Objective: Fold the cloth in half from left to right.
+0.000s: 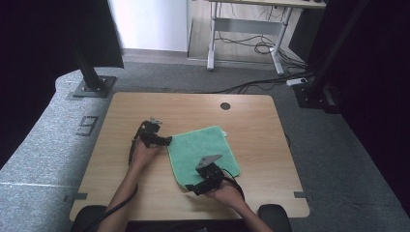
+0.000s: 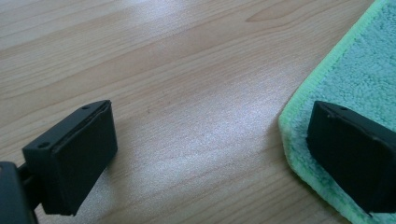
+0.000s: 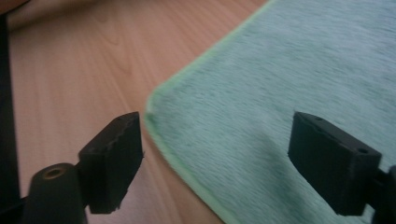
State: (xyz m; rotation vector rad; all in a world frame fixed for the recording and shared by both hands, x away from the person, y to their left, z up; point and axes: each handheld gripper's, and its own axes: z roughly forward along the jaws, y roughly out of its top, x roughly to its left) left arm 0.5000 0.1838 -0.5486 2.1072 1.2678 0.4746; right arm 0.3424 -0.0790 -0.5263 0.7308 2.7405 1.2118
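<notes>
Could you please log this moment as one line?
cloth: flat on table | left gripper: open, at corner | right gripper: open, straddling corner

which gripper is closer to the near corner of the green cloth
Right. The right gripper has its open jaws astride the near corner of the green cloth; the left gripper sits at the cloth's far-left corner.

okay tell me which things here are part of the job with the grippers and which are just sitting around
In the job:
- square green terry cloth, flat on the wooden table
- left gripper, open at the cloth's left corner
- right gripper, open at its near corner

Just lying about:
- white-legged desk
- floor cables
</notes>
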